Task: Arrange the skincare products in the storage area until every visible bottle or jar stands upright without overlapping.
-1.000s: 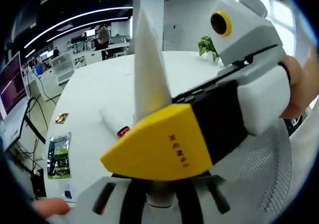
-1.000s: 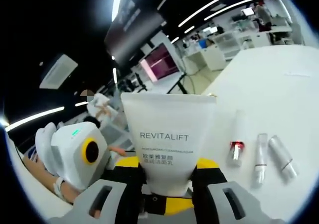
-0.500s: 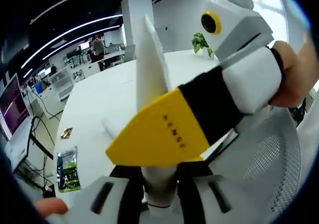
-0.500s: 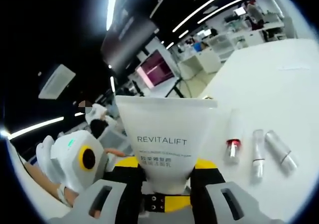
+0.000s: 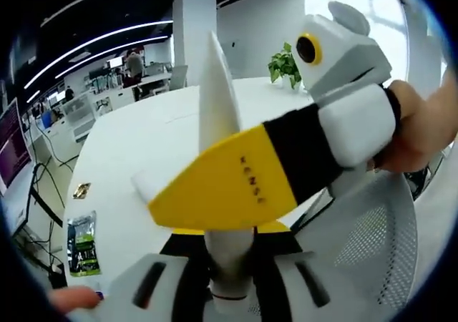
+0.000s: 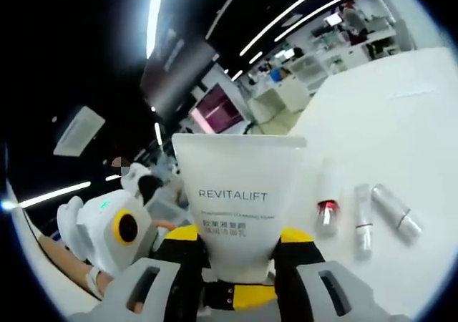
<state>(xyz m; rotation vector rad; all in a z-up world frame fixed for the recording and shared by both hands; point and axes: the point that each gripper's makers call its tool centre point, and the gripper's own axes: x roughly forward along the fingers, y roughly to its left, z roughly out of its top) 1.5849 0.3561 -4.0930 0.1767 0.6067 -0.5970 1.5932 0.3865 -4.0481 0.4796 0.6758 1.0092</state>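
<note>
A white tube printed REVITALIFT stands held in the air between my two grippers. In the right gripper view my right gripper has its yellow jaws shut on the tube's lower half. The left gripper view shows the tube edge-on, and its cap end sits between the jaws of my left gripper, which is shut on it. The right gripper, held by a hand, crosses that view from the right and clamps the tube's middle. On the white table lie a red-banded tube and two slim bottles, all on their sides.
A green sachet and a small gold packet lie near the table's left edge. A potted plant stands at the far side. A white mesh chair is at the lower right. Office desks and screens fill the background.
Both grippers have stayed shut on the white tube. The views have shifted a little with the hands; the things lying on the table have not moved.
</note>
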